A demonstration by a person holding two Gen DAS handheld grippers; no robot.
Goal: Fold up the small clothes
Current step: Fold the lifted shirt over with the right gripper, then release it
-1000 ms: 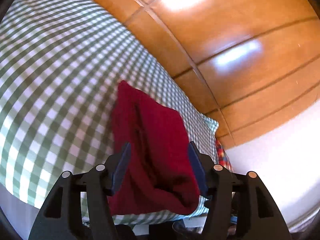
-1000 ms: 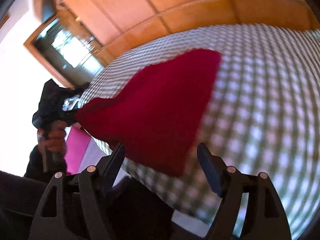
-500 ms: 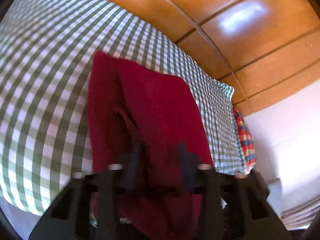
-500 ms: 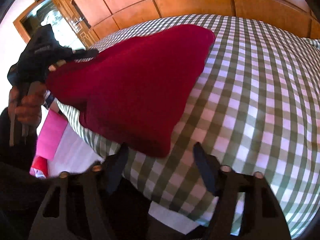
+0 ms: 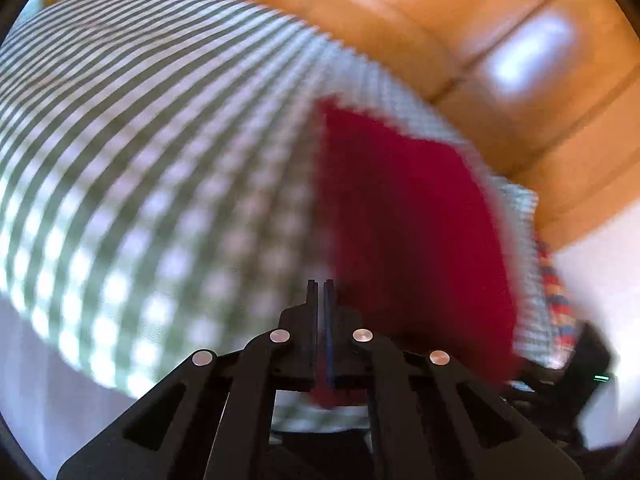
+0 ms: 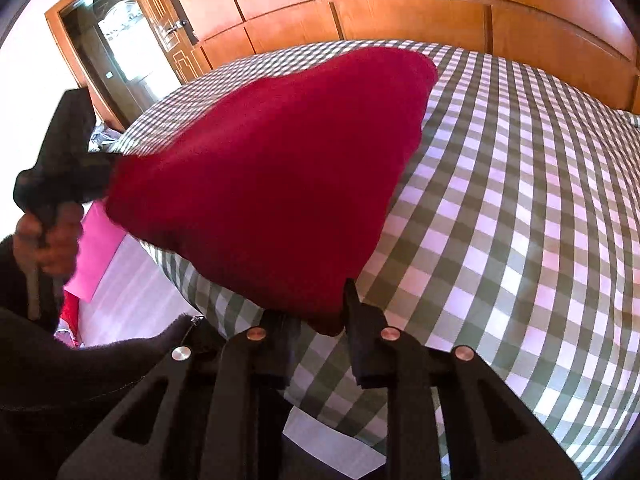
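Observation:
A dark red cloth (image 6: 272, 168) lies spread on the green-and-white checked bed cover (image 6: 520, 220), with its near edge lifted. In the right wrist view, my left gripper (image 6: 68, 160) is shut on the cloth's left corner, off the bed's edge. My right gripper (image 6: 312, 304) is closing, and the cloth's near corner sits between its fingers; its right finger (image 6: 356, 312) touches the cloth. The left wrist view is blurred: that gripper (image 5: 319, 284) has its fingers together, and the red cloth (image 5: 408, 220) stretches away to its right over the cover (image 5: 120, 160).
A wooden wardrobe wall (image 6: 400, 0) stands behind the bed, and a dark doorway (image 6: 112, 52) is at the left. A hand (image 6: 52, 240) holds the left gripper. A pink sheet (image 6: 96, 248) lies on the floor. Red-and-blue plaid fabric (image 5: 556, 288) shows past the bed's far corner.
The left gripper's jaws came together on the cloth's corner and the view swung left. The right gripper's fingers narrowed around the near corner, which has lifted off the cover.

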